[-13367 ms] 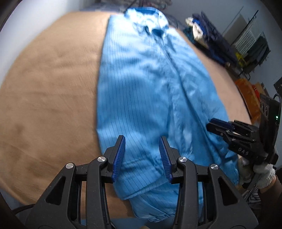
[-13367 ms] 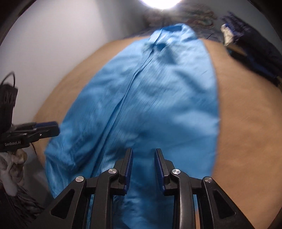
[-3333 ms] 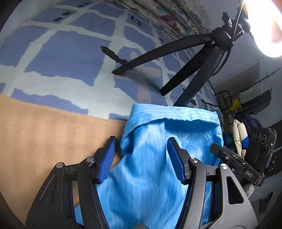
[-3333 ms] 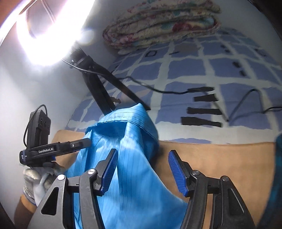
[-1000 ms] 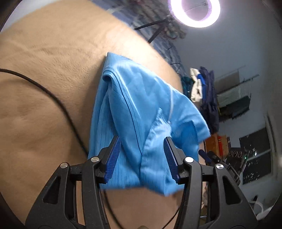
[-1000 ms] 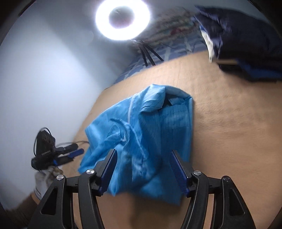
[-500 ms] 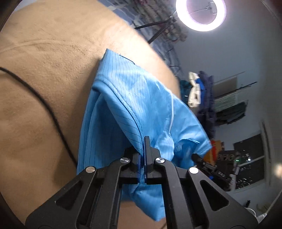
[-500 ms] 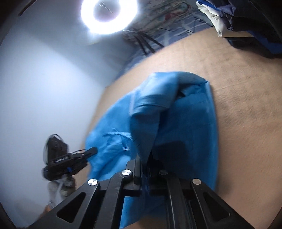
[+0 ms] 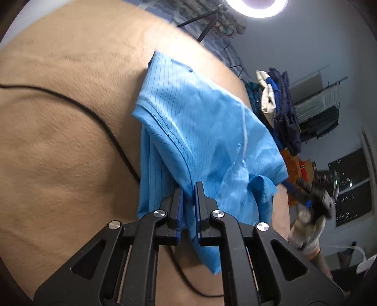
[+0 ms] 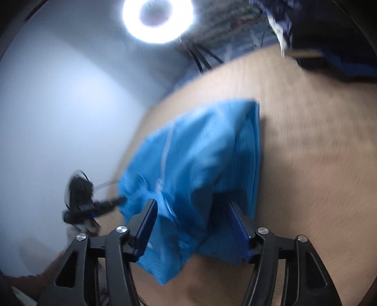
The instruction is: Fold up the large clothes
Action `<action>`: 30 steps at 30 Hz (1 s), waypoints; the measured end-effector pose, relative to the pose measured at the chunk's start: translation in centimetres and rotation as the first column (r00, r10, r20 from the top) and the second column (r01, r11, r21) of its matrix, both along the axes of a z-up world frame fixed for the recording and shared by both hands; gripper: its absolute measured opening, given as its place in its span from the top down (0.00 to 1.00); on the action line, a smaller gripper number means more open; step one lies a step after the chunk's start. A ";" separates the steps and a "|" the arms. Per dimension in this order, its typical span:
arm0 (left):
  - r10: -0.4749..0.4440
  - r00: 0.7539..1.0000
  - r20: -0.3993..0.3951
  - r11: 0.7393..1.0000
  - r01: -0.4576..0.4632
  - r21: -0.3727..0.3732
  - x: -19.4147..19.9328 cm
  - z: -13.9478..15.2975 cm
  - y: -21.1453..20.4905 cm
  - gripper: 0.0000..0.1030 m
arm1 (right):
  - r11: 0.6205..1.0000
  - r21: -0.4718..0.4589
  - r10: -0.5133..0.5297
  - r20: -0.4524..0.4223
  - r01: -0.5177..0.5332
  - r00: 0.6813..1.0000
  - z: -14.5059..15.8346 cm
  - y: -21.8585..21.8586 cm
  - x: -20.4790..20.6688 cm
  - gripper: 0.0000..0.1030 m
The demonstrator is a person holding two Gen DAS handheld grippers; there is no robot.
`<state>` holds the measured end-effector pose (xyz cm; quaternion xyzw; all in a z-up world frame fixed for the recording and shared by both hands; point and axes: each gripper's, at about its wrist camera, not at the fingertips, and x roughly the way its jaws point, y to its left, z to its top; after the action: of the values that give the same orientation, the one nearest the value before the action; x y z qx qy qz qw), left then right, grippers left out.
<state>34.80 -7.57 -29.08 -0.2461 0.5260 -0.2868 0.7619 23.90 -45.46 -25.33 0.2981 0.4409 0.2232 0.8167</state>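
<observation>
The light blue pinstriped garment point(image 9: 202, 131) lies folded into a loose bundle on the tan blanket point(image 9: 59, 131). My left gripper point(image 9: 189, 195) is shut on a fold at the garment's near edge. In the right wrist view the same garment point(image 10: 200, 160) lies blurred ahead, and my right gripper point(image 10: 192, 211) is open with its jaws wide apart over the near edge of the cloth. The right gripper also shows in the left wrist view point(image 9: 306, 195) at the right, beside the garment's corner. The left gripper shows in the right wrist view point(image 10: 94, 204) at the left.
A black cable point(image 9: 99, 117) runs across the blanket under the garment. A ring light point(image 10: 156, 18) on a tripod stands at the far end. A pile of dark clothes point(image 9: 278, 106) lies at the blanket's right side. A white wall point(image 10: 59, 106) is on the left.
My right gripper, shut on the garment half a second ago, has opened and let the cloth go. My left gripper stays shut on its fold. The bundle has shifted slightly.
</observation>
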 end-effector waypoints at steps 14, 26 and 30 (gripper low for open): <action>-0.001 0.983 0.184 0.996 -0.016 0.090 1.0 5.4 -0.5 0.95 | 0.993 -0.113 -0.018 -0.008 0.017 1.000 -1.4 0.9 5.6 0.96; -0.001 0.986 0.165 0.987 -0.026 0.161 5.8 2.6 -2.8 0.95 | 0.993 -0.054 -0.110 -0.031 0.108 0.993 -2.0 -3.0 7.6 0.52; 0.002 0.979 0.205 0.982 -0.041 0.184 7.3 3.0 -3.8 0.95 | 0.962 -0.258 -0.077 0.070 0.092 0.995 1.0 0.5 9.1 0.54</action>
<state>42.13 -11.37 -26.09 -0.1484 0.4672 -0.2514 0.8345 32.98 -44.99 -24.36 0.1997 0.4287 0.1369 0.8704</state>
